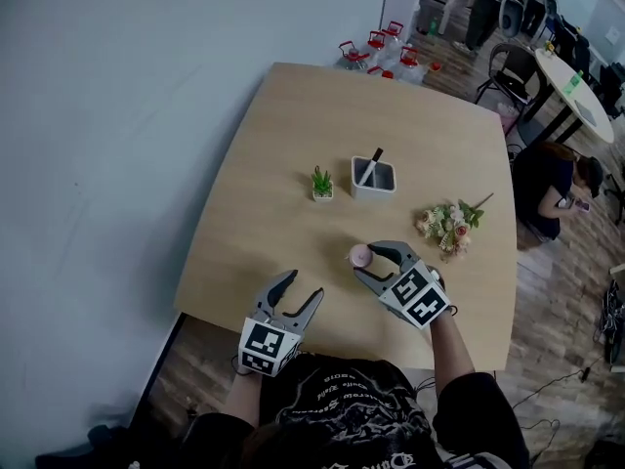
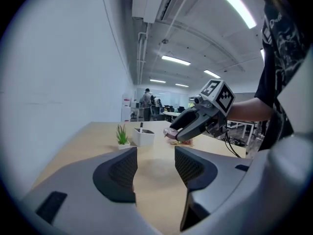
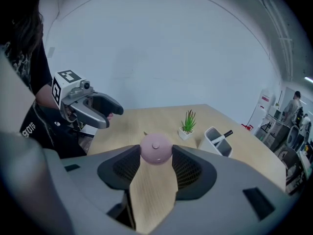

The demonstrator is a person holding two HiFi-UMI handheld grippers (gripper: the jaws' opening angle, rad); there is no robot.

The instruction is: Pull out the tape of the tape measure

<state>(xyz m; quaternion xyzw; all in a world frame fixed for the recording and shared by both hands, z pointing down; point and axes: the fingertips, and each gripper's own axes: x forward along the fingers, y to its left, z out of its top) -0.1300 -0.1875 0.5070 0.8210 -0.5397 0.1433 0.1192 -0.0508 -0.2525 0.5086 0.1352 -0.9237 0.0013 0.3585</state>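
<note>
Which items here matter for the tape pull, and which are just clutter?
Job:
- tape measure
- right gripper, shut on it
- left gripper, open, empty

Clutter:
- plant
- pen holder
- flowers

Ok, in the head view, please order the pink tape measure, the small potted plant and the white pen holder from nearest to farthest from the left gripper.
1. pink tape measure, in the right gripper's jaws, right of the left gripper.
2. small potted plant, mid-table, ahead.
3. white pen holder, beside the plant, further right.
</note>
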